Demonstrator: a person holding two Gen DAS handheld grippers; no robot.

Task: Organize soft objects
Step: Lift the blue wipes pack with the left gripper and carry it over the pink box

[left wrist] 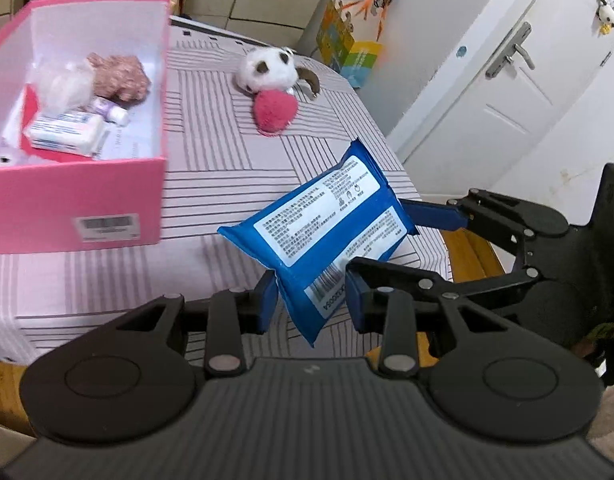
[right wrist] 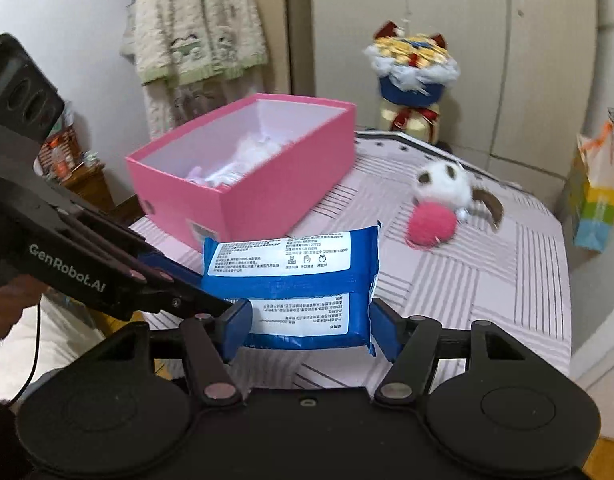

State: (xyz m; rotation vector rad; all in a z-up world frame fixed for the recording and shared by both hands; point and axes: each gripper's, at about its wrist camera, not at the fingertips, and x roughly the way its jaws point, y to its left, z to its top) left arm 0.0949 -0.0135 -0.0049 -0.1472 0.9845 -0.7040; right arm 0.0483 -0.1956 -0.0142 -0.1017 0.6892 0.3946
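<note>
Holding one blue wipes pack [left wrist: 323, 216] — one pink box [left wrist: 75, 196], one plush toy [left wrist: 273, 84] nearby.

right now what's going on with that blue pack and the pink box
A person is tidying soft things on a striped table with a handheld gripper in each hand. The blue pack of wipes is off the table, between both. The left gripper is shut on one end. The right gripper has its fingers either side of the other end, not clearly pressing. The pink box already holds several small items. A white plush with a pink ball lies on the table.
</note>
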